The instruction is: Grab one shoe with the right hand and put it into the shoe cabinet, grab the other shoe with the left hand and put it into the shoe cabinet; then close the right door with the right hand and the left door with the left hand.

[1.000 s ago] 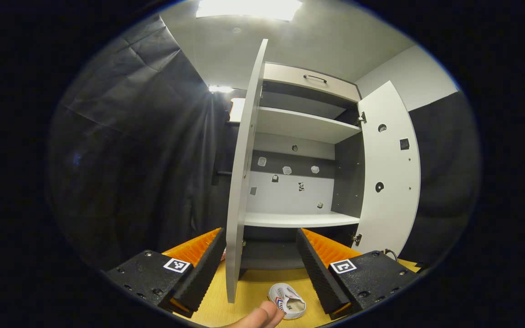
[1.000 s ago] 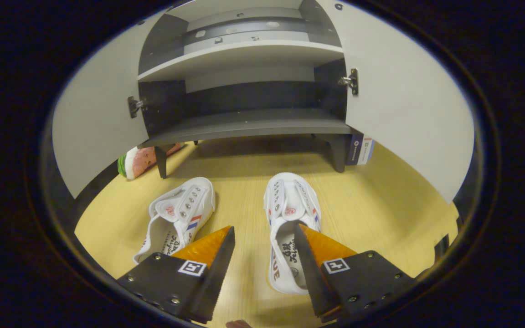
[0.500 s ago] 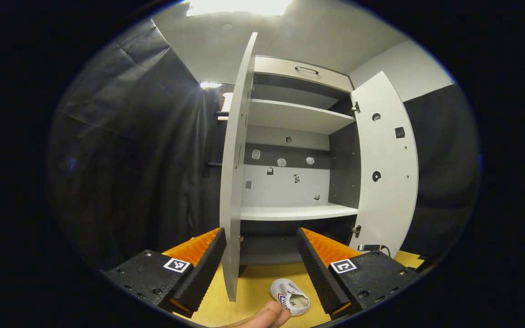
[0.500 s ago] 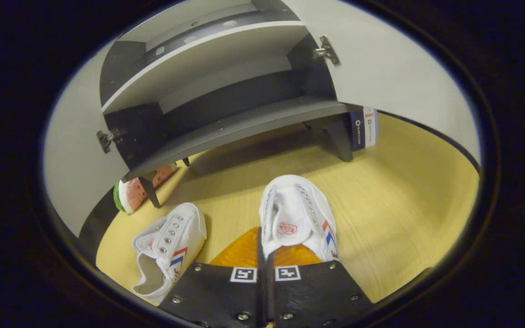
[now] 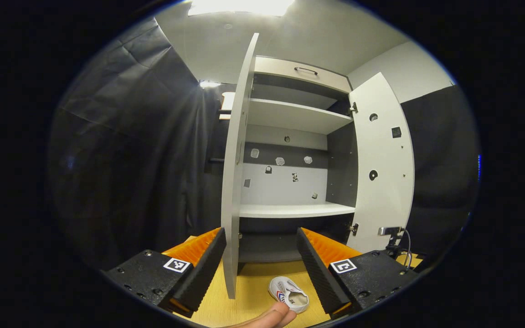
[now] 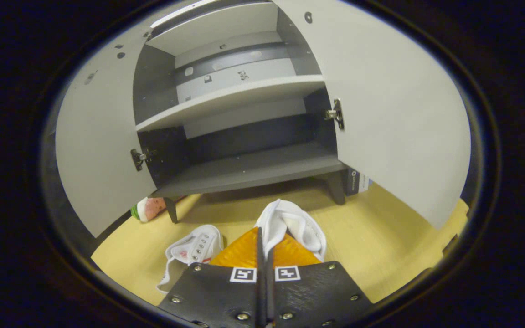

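Observation:
In the right gripper view my right gripper (image 6: 262, 246) is shut on the edge of a white shoe (image 6: 292, 225), which hangs off the yellow floor (image 6: 381, 228) in front of the shoe cabinet's dark bottom shelf (image 6: 249, 171). The second white shoe (image 6: 192, 249) lies on the floor to the left of it. Both cabinet doors stand open, the left door (image 6: 94, 150) and the right door (image 6: 390, 114). In the left gripper view my left gripper (image 5: 260, 264) is open and holds nothing, raised before the cabinet's white shelf (image 5: 296, 210), with a white shoe (image 5: 289, 295) on the floor below it.
A watermelon-slice toy (image 6: 147, 208) lies under the cabinet's left side, and a small box (image 6: 357, 181) stands by its right leg. The left door (image 5: 237, 182) is edge-on just ahead of my left gripper. A person's finger (image 5: 267, 319) shows at the bottom.
My right gripper closed on the right-hand shoe and has lifted it off the floor, tilting up toward the cabinet. My left gripper has hardly moved.

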